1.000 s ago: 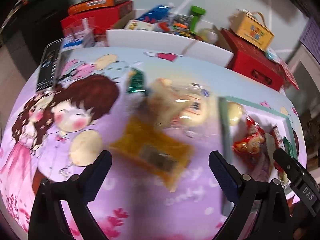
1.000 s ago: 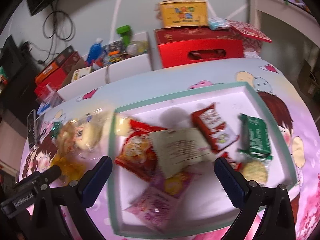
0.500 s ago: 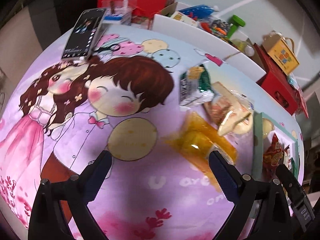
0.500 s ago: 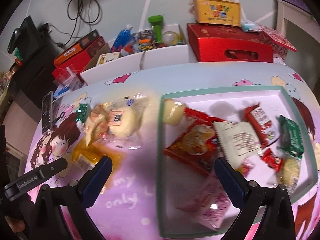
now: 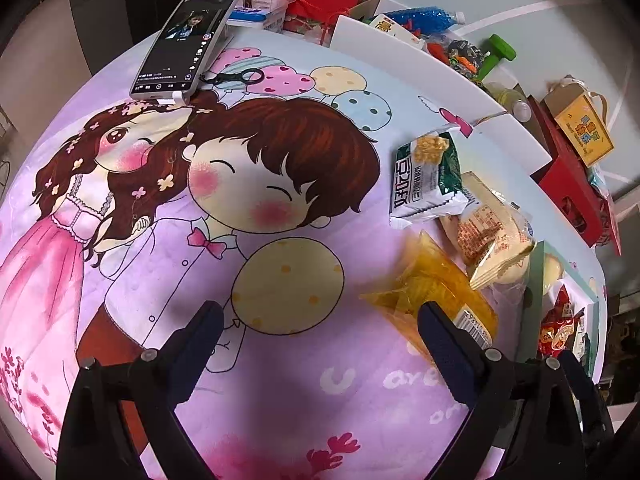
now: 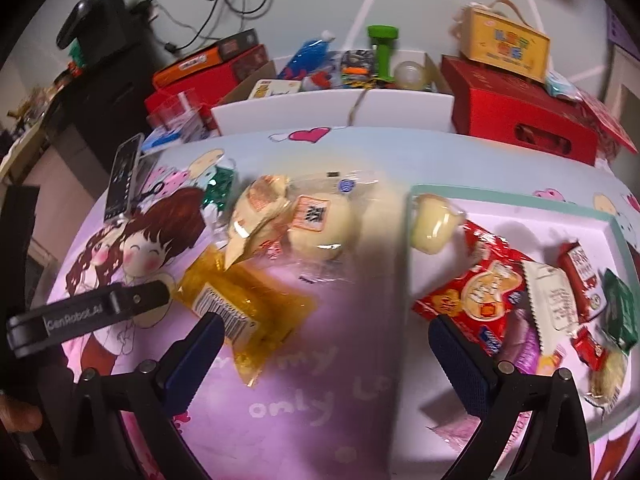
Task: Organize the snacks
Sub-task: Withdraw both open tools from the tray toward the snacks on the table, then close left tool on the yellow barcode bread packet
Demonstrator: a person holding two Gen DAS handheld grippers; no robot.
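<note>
Right wrist view: our right gripper has its jaws apart and empty; the yellow packet lies just ahead-left (long axis diagonal), nearer than to the open left gripper.

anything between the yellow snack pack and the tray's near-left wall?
No. In the right wrist view, only bare printed tablecloth lies between the yellow snack pack and the tray wall. The bread packs sit farther back.

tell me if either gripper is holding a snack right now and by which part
Nothing is held. The left gripper and right gripper are both open and empty above the cloth; the yellow packet lies loose.
</note>
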